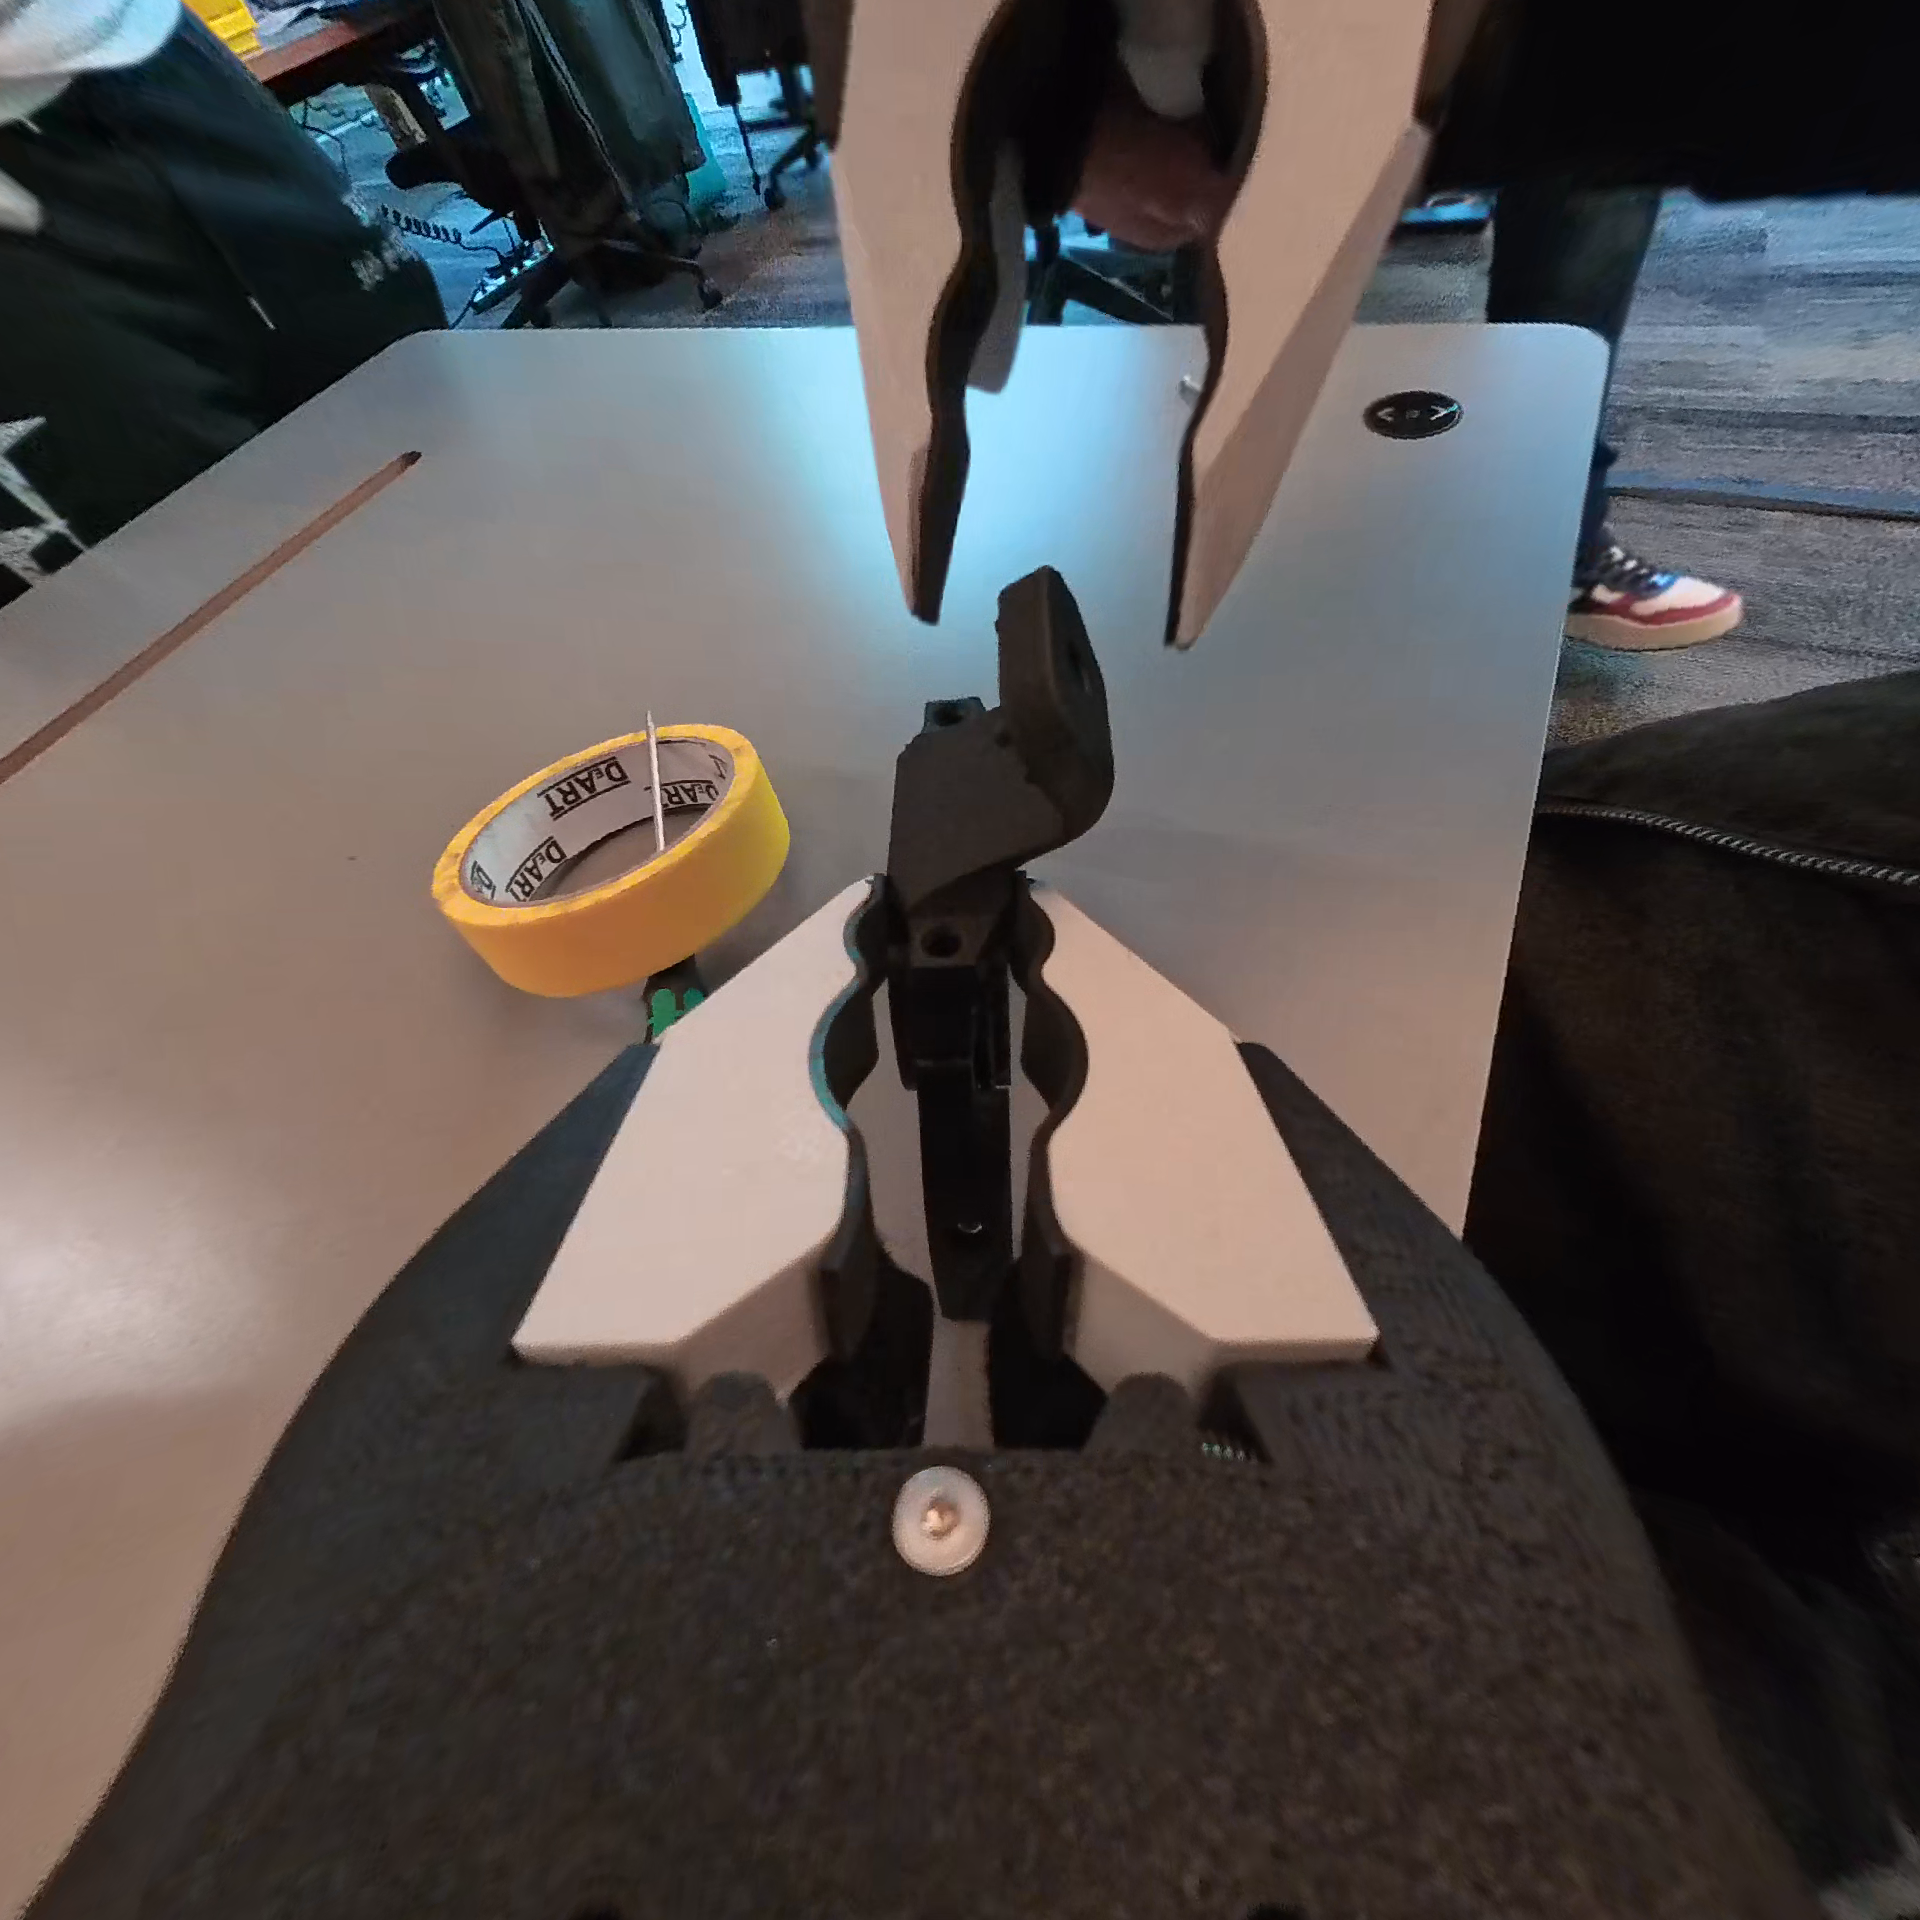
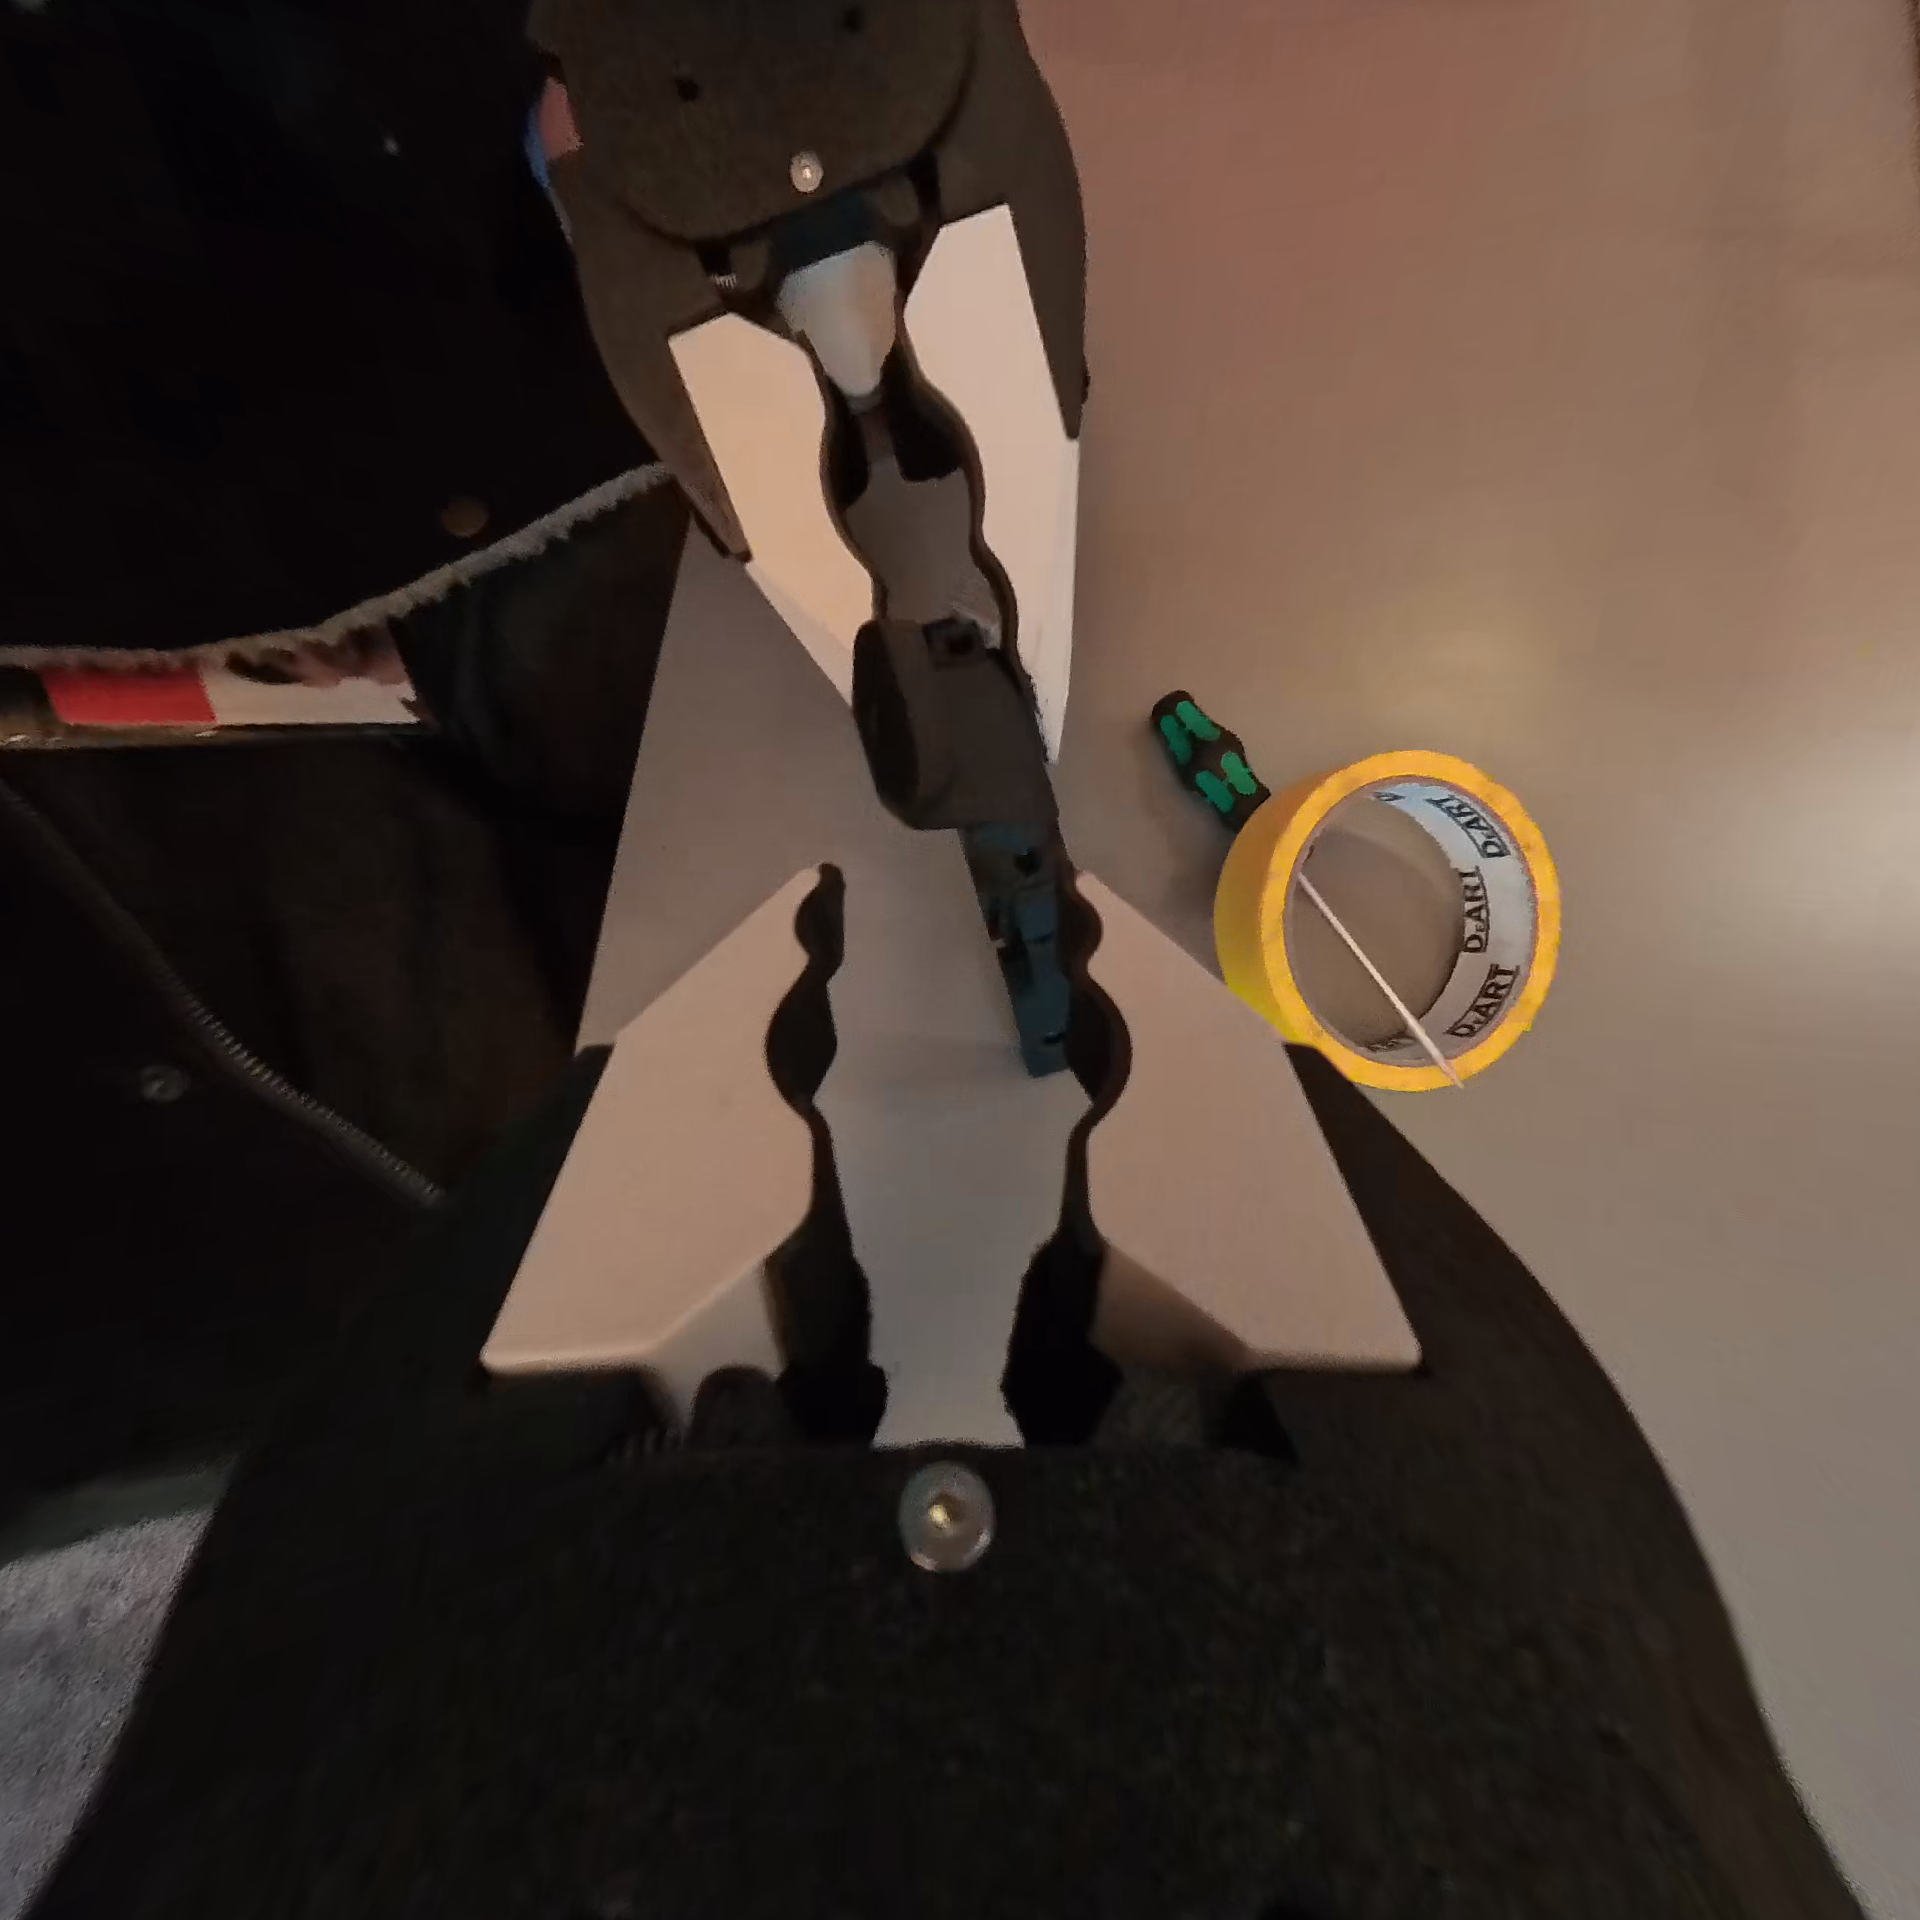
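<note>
Black printed part (image 1: 982, 914) pinched upright in left tongs (image 1: 951, 904), bent tip poking up between spread right tongs (image 1: 1049, 623) hovering above, untouched. Yellow tape roll (image 1: 613, 857) flat on grey bench (image 1: 520, 582) just left, green-black screwdriver handle (image 2: 1210, 758) beside it.

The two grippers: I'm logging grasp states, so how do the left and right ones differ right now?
The left gripper is shut on the black plastic part; the right gripper is open and holds nothing. The left one points up from below with the part sticking out past its tips; the right one points down from above, its tips on either side of the part's upper end without touching. Both have white fingers with dark wavy pads.
</note>
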Motion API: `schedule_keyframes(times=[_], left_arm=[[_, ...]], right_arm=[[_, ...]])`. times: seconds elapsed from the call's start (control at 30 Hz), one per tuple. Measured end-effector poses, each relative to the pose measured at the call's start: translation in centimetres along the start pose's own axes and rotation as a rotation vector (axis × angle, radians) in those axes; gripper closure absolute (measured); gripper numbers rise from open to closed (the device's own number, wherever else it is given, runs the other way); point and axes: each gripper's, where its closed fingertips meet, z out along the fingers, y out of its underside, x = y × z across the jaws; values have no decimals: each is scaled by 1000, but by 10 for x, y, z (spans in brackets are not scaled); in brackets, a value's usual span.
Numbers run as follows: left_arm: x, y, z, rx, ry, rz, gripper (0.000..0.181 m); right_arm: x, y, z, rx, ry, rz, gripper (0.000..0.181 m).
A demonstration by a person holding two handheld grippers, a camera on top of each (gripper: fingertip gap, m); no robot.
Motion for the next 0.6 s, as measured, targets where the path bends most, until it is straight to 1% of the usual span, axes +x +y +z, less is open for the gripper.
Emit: schedule_keyframes(times=[0.07, 0.1, 0.17, 0.23, 0.27, 0.3, 0.4, 0.47, 0.53, 0.6], left_arm=[[1, 0, 0, 1, 5, -9, 159], [1, 0, -1, 2, 7, -14, 159], [0, 0, -1, -2, 12, -28, 159], [0, 2, -4, -12, 17, -37, 159], [-1, 2, -6, -14, 18, -42, 159], [-2, 2, -7, -15, 17, -50, 159], [-4, 2, -8, -17, 13, -72, 159], [-4, 1, -8, -21, 10, -85, 159], [-5, 1, -8, -30, 9, -109, 159], [-6, 3, -8, -43, -1, -128, 159]], right_arm=[[1, 0, 6, 38, 72, -11, 137], [0, 1, 10, 54, 92, -12, 135], [2, 10, 15, 60, 103, 20, 135], [5, 19, 12, 80, 100, 97, 135], [7, 23, 8, 101, 118, 141, 135], [14, 29, 3, 116, 167, 182, 136], [29, 59, -12, 89, 334, 340, 134], [23, 83, -18, 36, 400, 429, 126], [12, 110, -31, -11, 484, 473, 127], [7, 140, -52, -23, 599, 523, 128]])
